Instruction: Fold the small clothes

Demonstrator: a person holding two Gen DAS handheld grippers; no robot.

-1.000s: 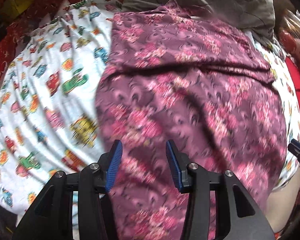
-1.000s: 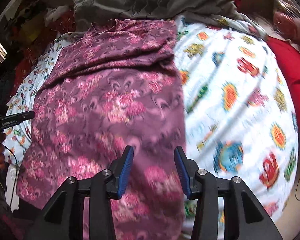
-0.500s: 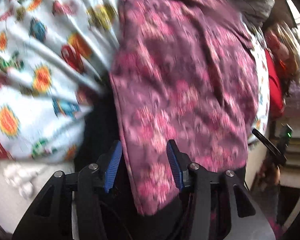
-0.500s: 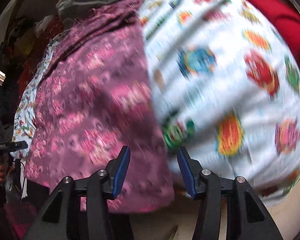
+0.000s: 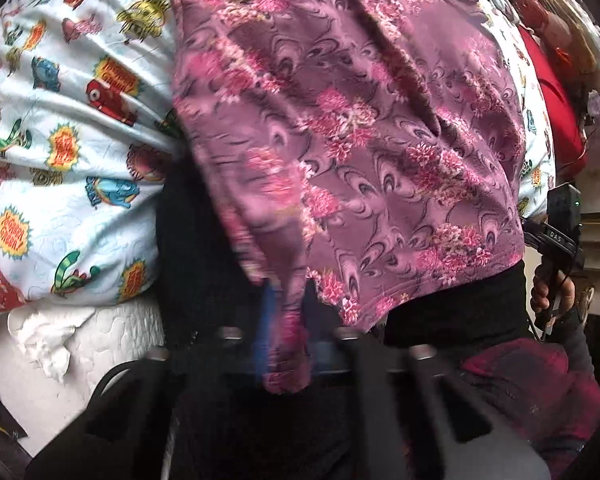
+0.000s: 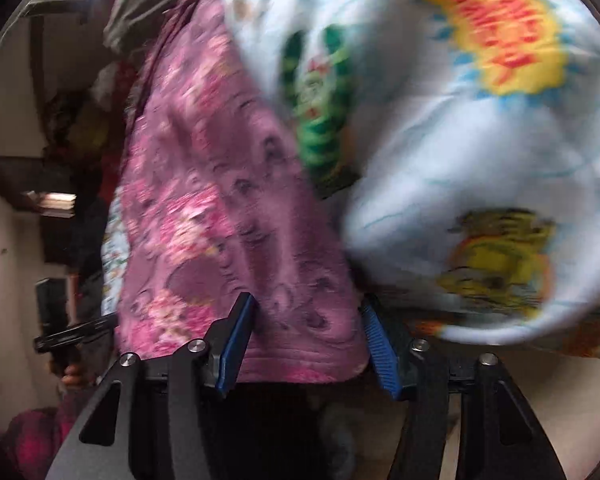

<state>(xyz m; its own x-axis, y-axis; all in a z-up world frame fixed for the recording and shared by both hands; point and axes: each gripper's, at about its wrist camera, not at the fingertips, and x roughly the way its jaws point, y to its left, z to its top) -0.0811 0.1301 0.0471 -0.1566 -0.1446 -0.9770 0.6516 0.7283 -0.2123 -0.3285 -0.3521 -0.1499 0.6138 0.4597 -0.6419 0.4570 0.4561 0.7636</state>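
Here the left gripper is clenched on a hem corner of the purple garment, lower centre, draped over the cartoon sheet. The right gripper is spread around the other corner, not yet pinched; a deep, even bite should be taken before lifting.
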